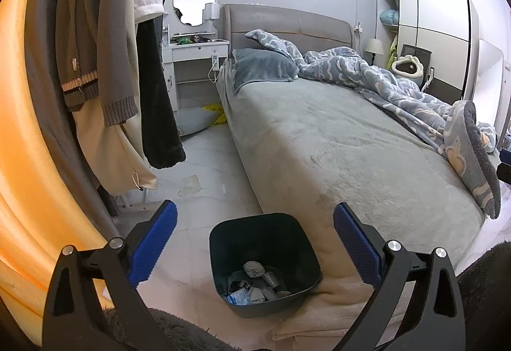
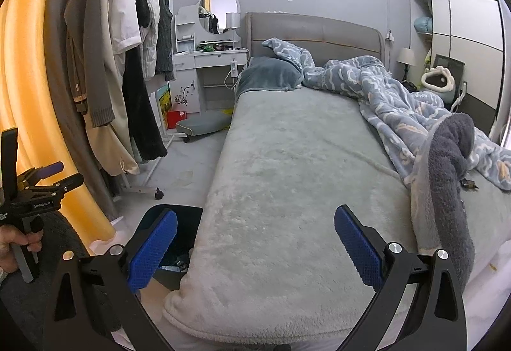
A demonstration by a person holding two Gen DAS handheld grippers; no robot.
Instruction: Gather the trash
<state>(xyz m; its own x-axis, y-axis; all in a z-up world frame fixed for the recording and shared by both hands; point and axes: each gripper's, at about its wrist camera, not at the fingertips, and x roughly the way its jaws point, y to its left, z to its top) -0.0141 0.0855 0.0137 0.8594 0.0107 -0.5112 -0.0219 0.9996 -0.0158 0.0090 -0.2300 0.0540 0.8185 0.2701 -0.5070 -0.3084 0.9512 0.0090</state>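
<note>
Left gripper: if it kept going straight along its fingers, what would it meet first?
Most likely the dark trash bin on the floor beside the bed; it sits between the open left gripper fingers. Depth is hard to judge.

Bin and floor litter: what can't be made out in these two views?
- Bin, left wrist view: the items inside are small and jumbled; their kinds cannot be told.
- Bin, right wrist view: mostly hidden behind the right gripper's finger and the bed corner.
- Pale scrap on the floor: too faint to identify.
- Yellow item beside the bed: partly cut off by the bed's edge.
</note>
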